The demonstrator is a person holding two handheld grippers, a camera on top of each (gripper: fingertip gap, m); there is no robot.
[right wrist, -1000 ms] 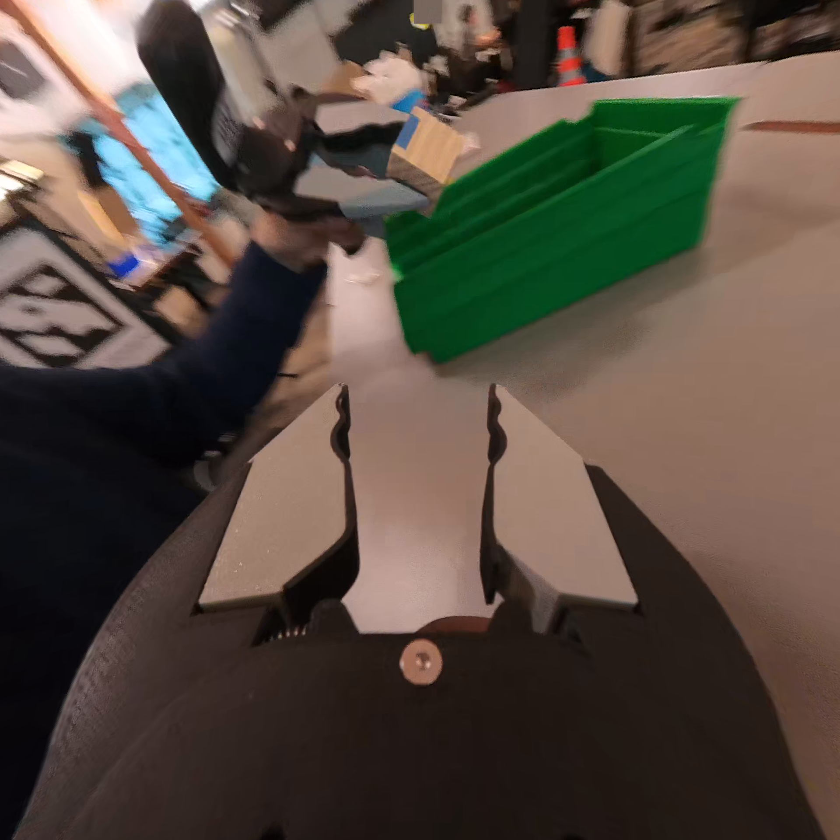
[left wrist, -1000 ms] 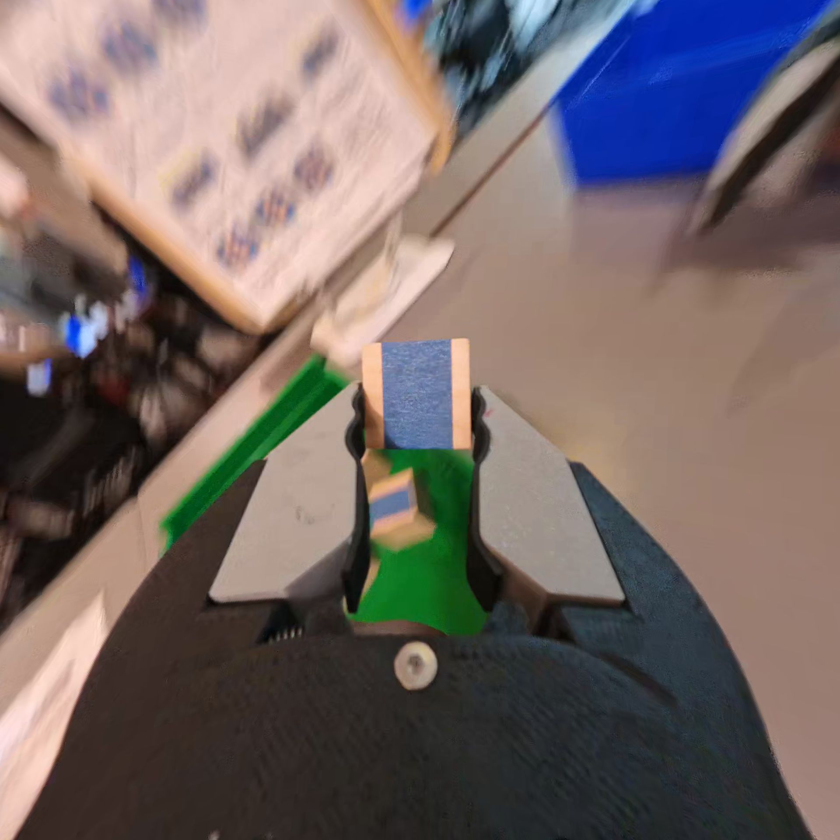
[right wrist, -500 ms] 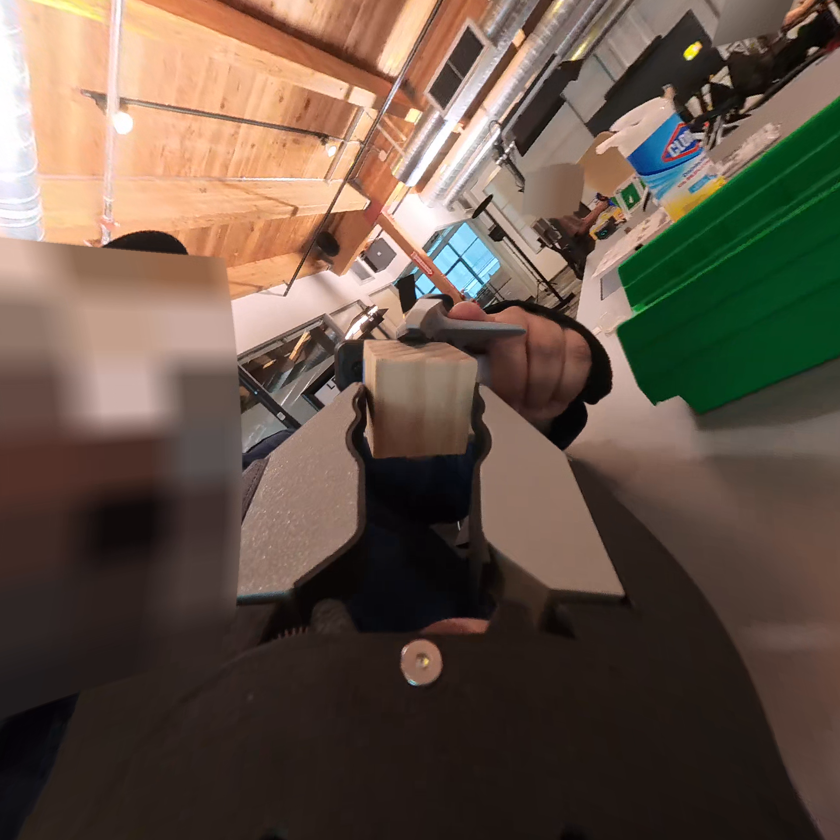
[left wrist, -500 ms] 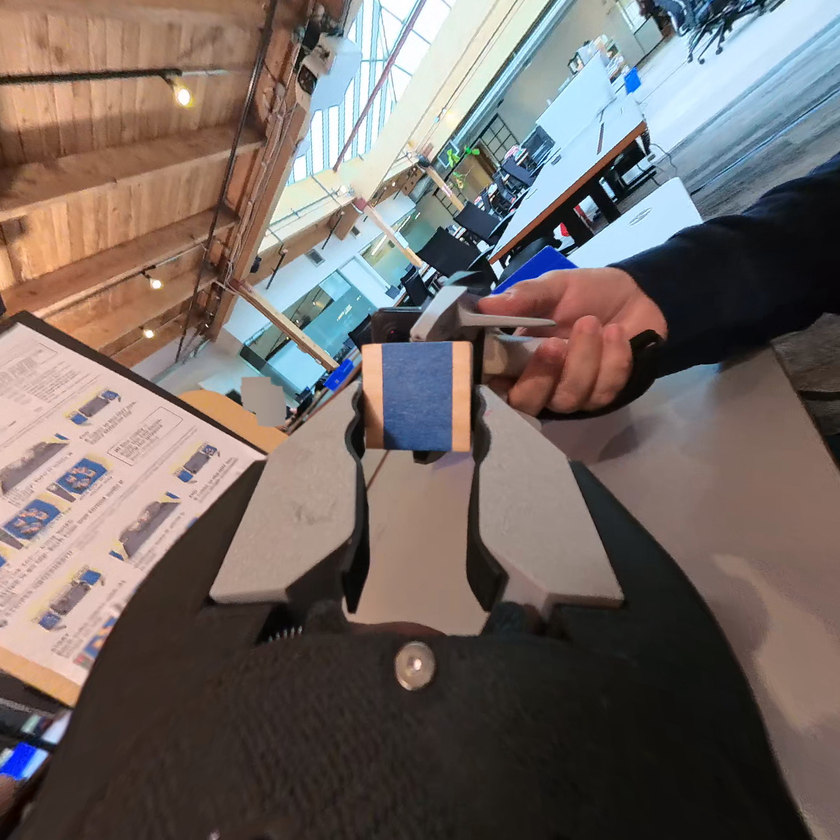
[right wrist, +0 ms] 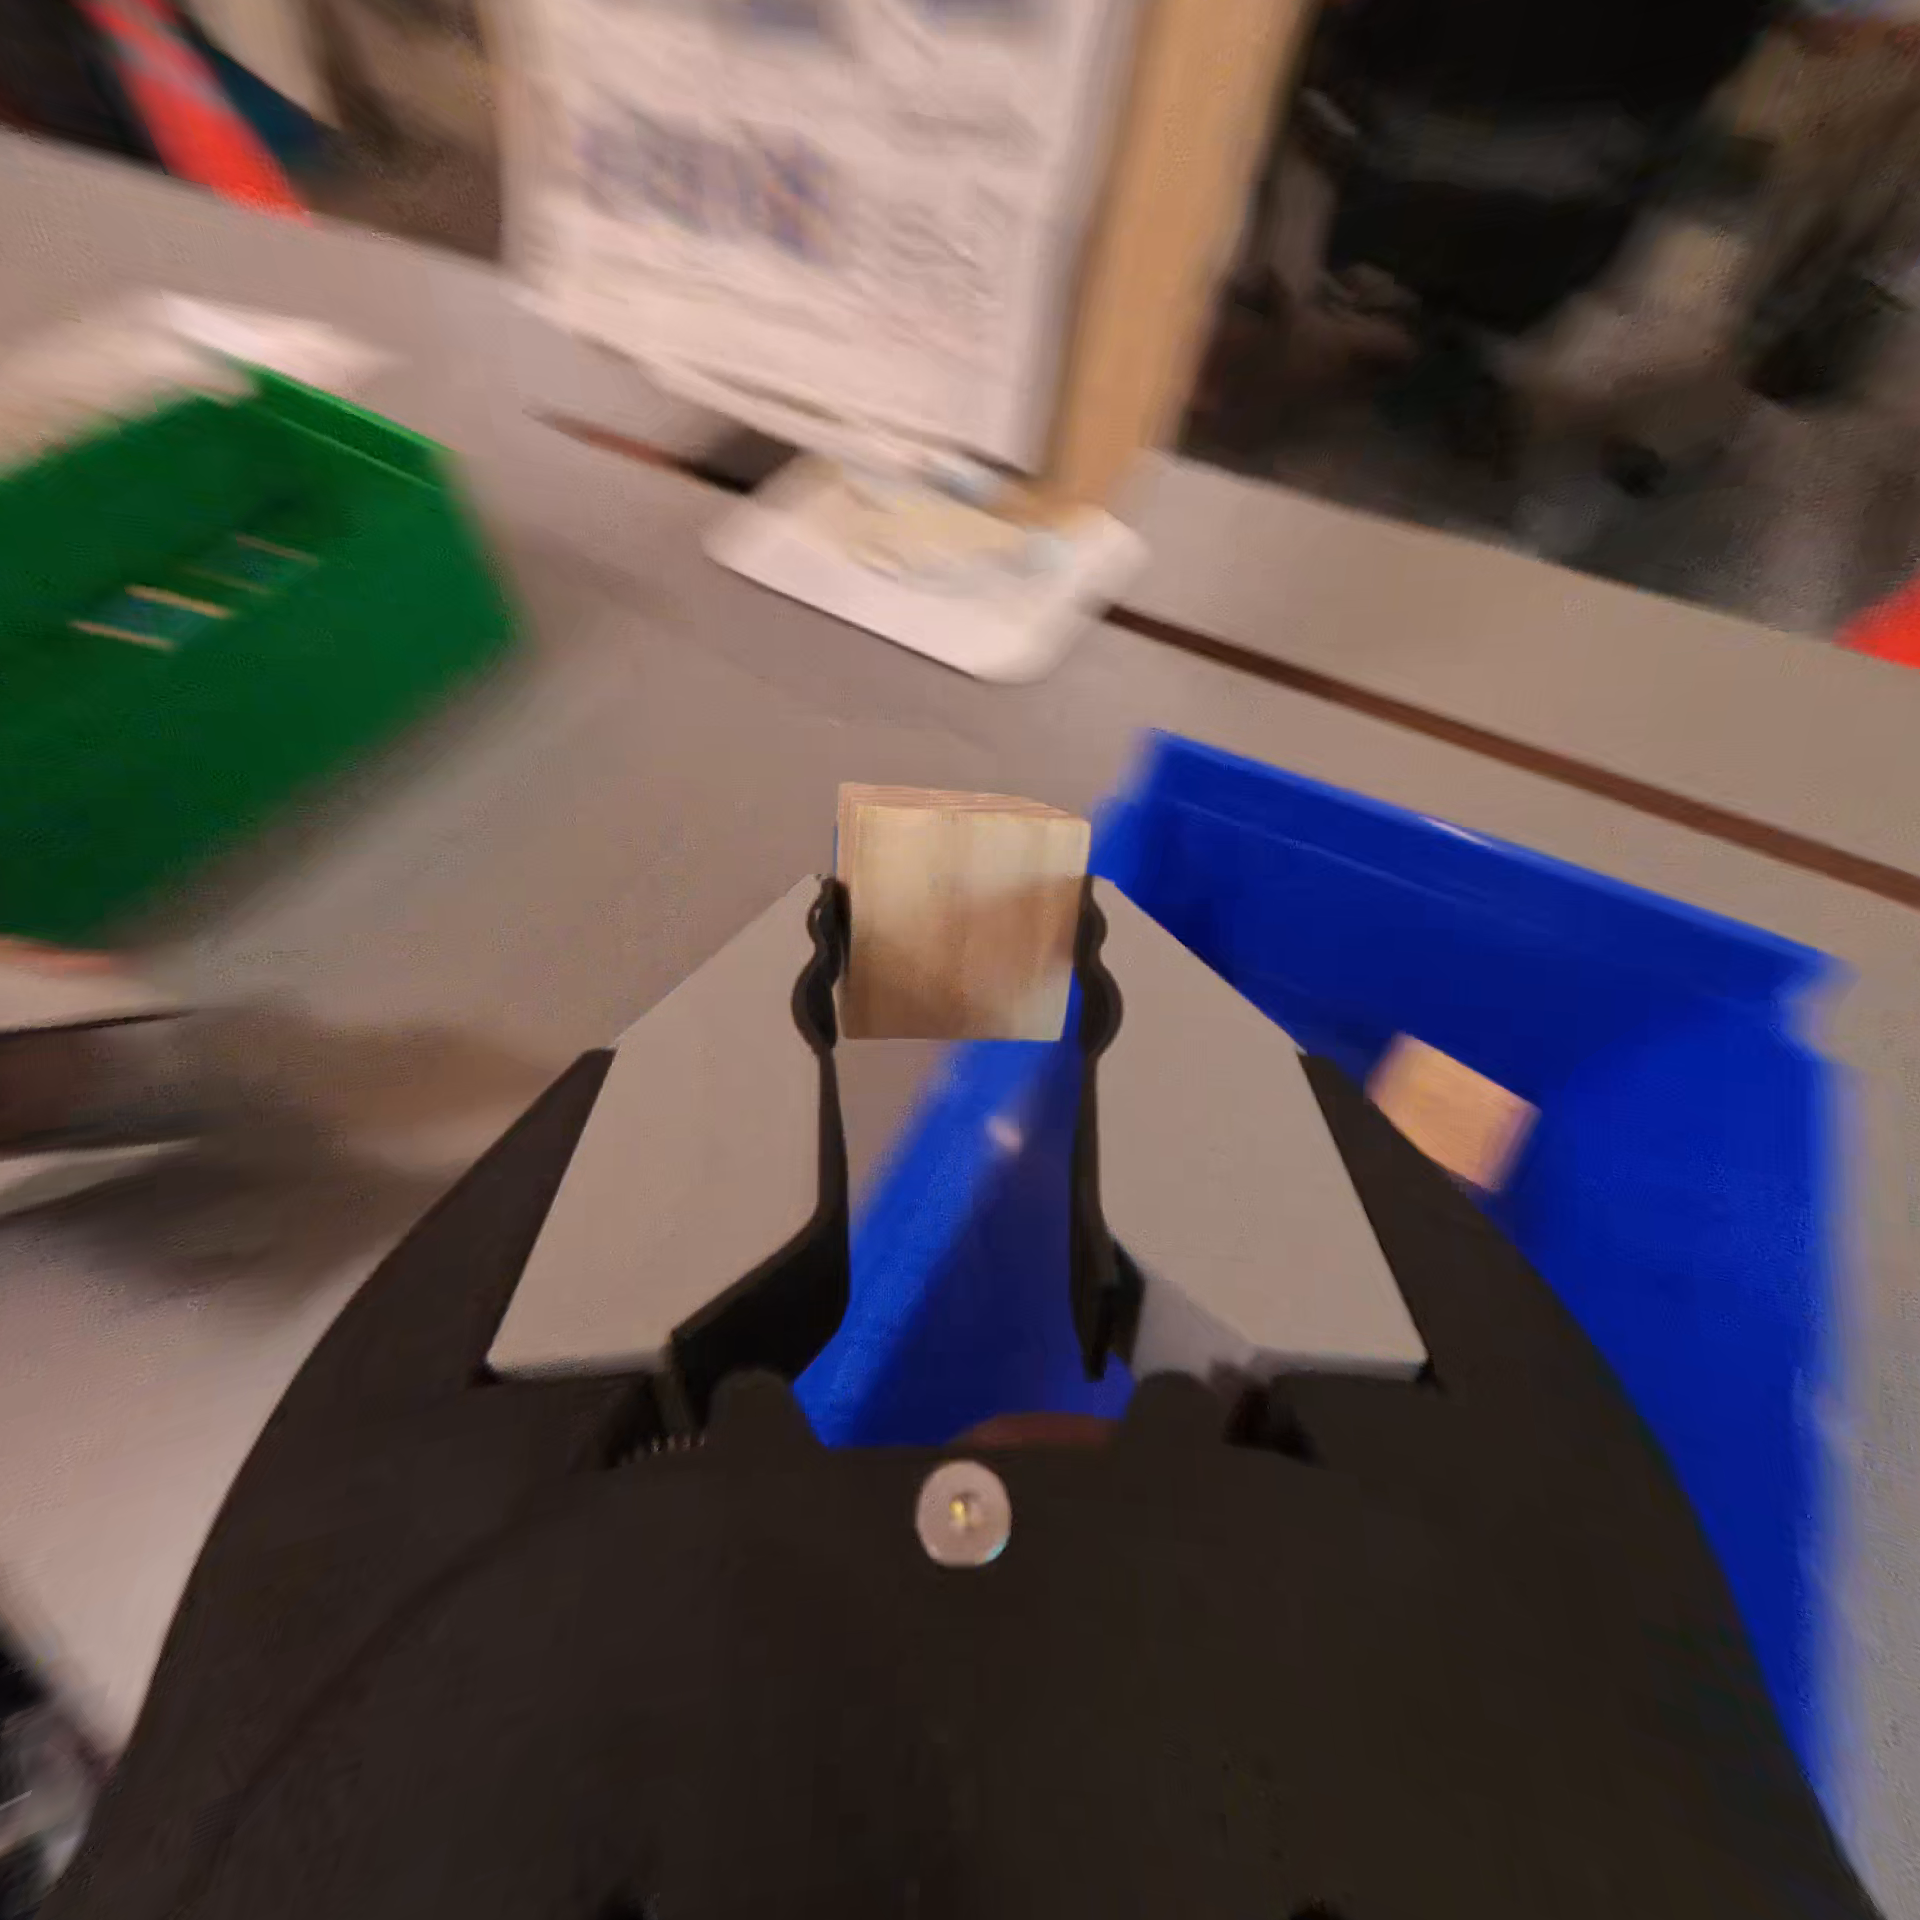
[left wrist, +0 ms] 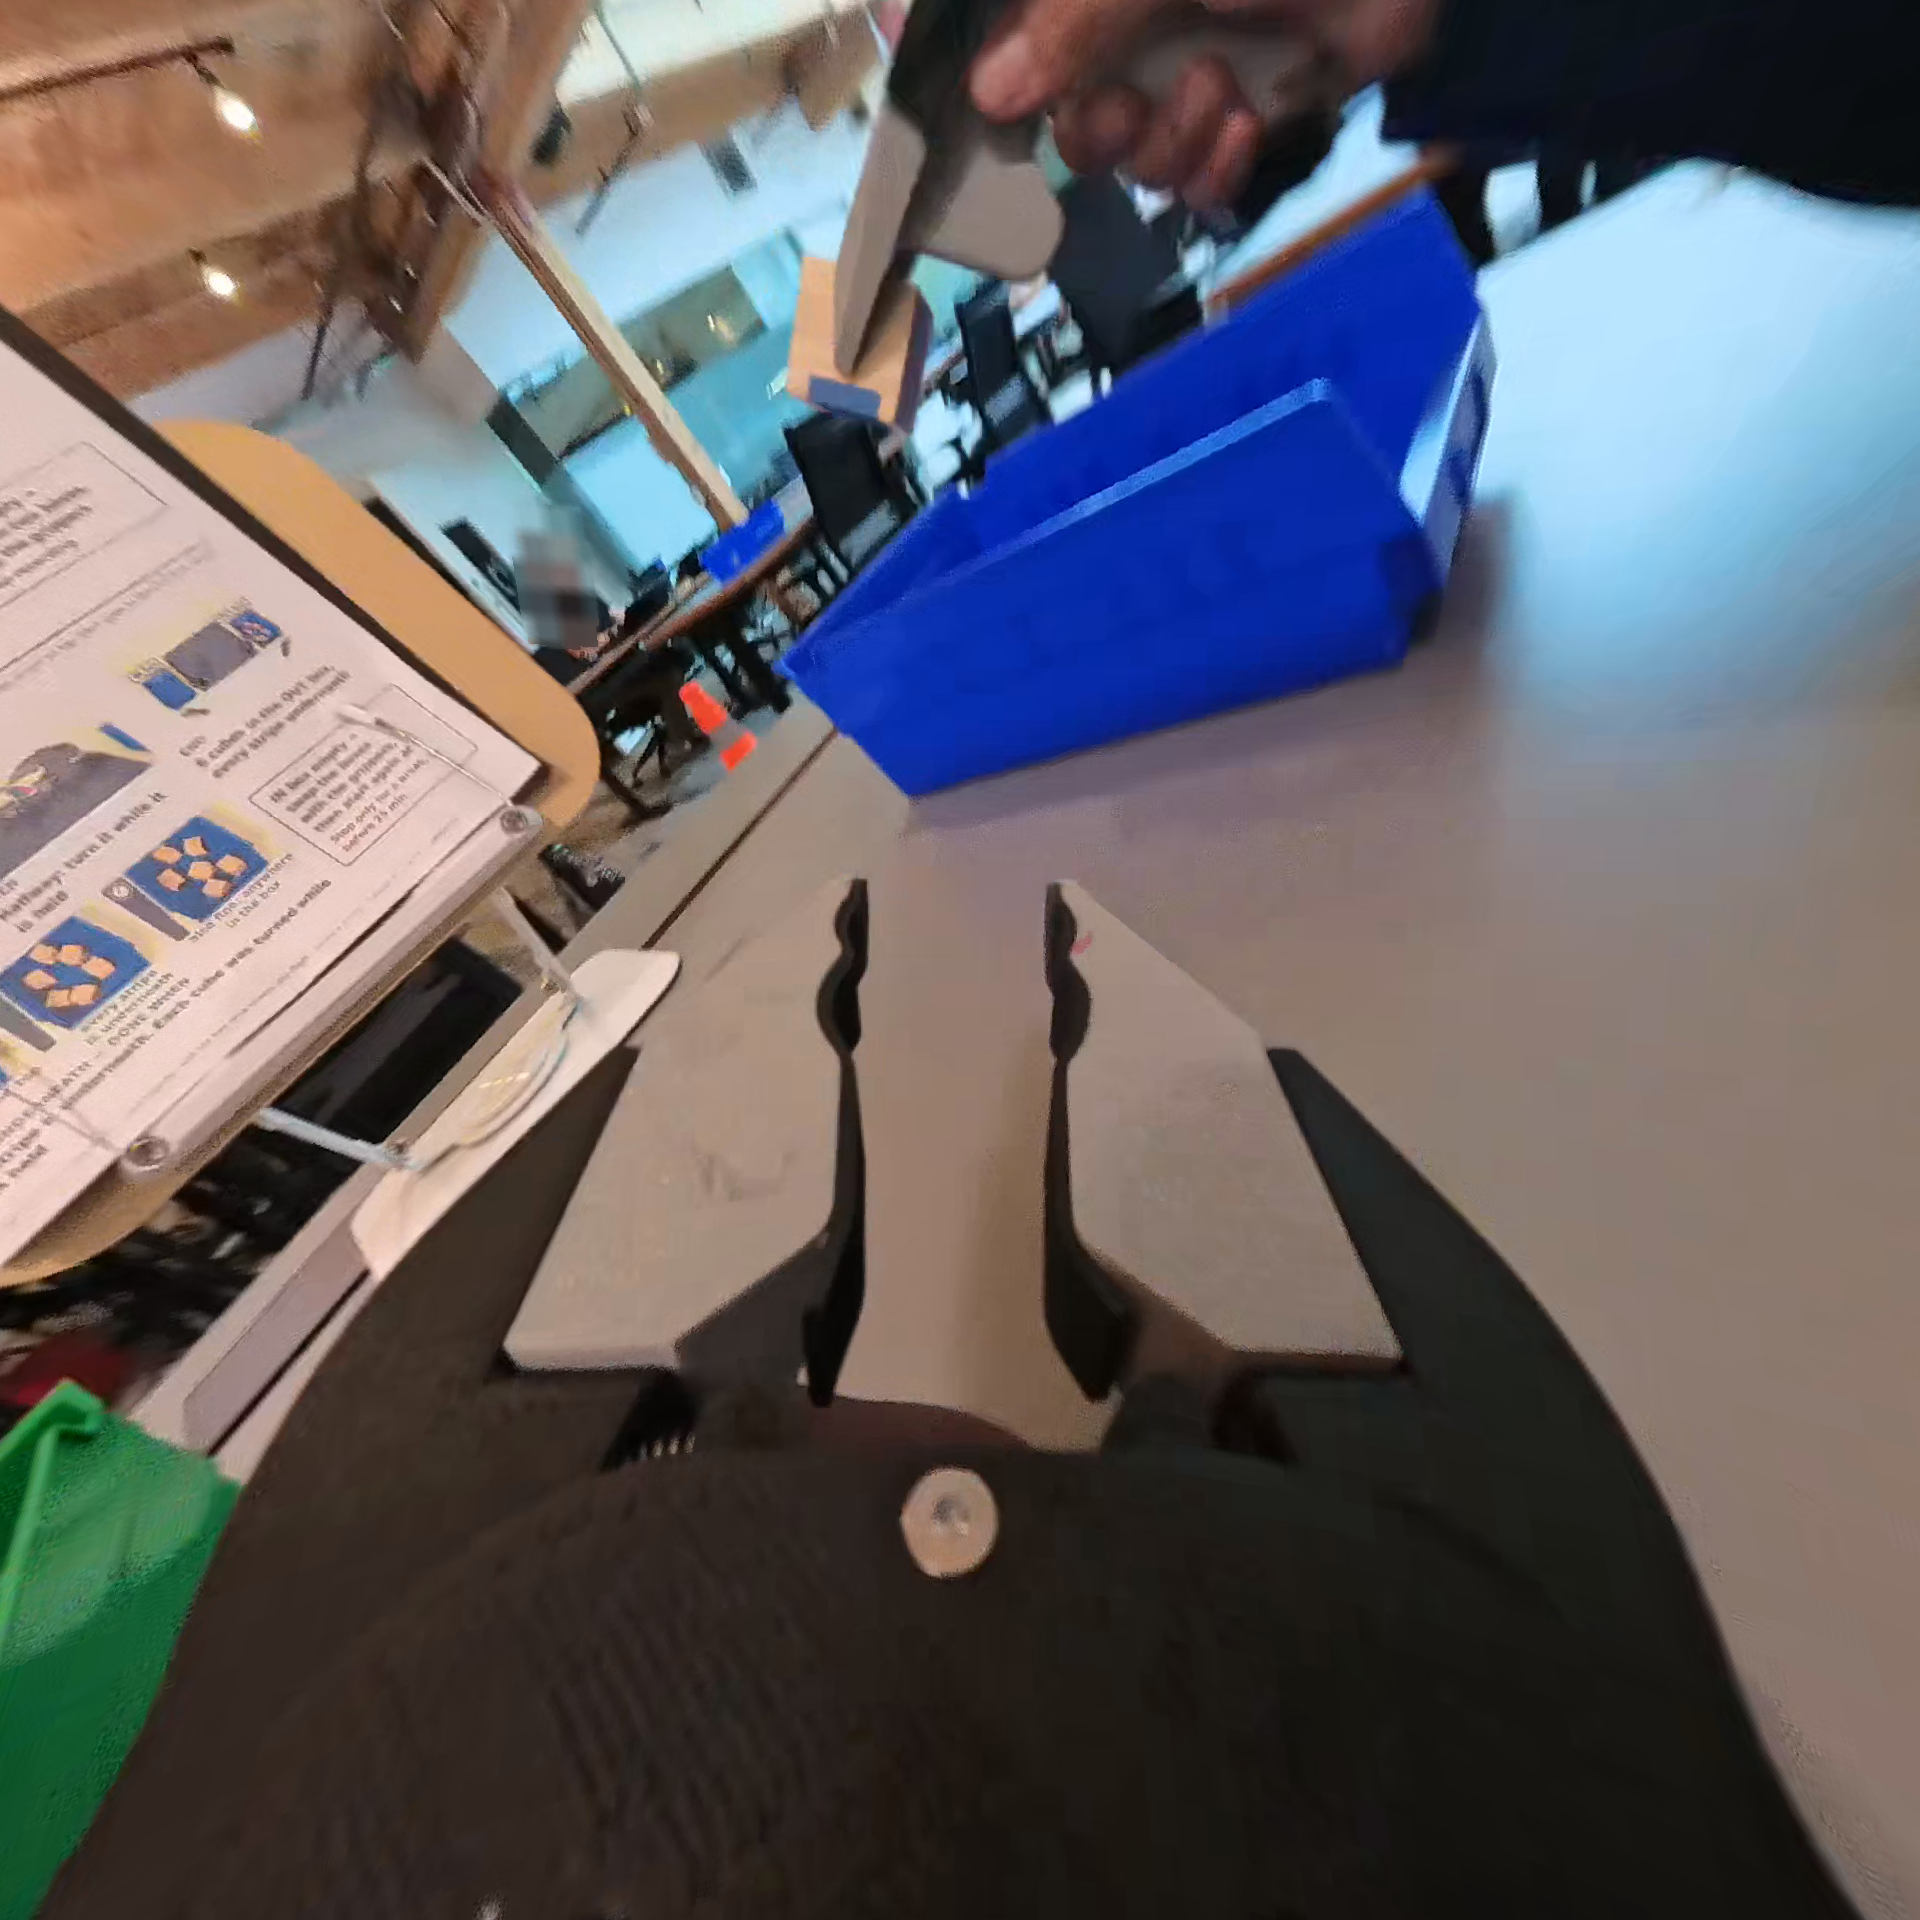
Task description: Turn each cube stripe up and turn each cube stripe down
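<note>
My right gripper (right wrist: 958, 920) is shut on a wooden cube (right wrist: 961, 935) whose plain wood faces show; its stripe is hidden in this view. It hangs over the near-left corner of the blue bin (right wrist: 1455, 914), where another wooden cube (right wrist: 1449, 1127) lies. My left gripper (left wrist: 951, 914) is open and empty, low over the grey table (left wrist: 1455, 987). In the left wrist view the right gripper (left wrist: 914, 229) is held by a hand above the blue bin (left wrist: 1143, 592), and the cube (left wrist: 844, 358) in it shows blue on its underside.
An instruction sheet on a stand (left wrist: 156, 831) with a white base (left wrist: 613, 997) is at the table's far edge; it also shows in the right wrist view (right wrist: 810, 239). A green bin (right wrist: 208, 665) sits on the left, its corner in the left wrist view (left wrist: 73, 1558).
The cube passed from my left gripper to my right. My left gripper let go and drew back empty. My right gripper carried the cube over the blue bin.
</note>
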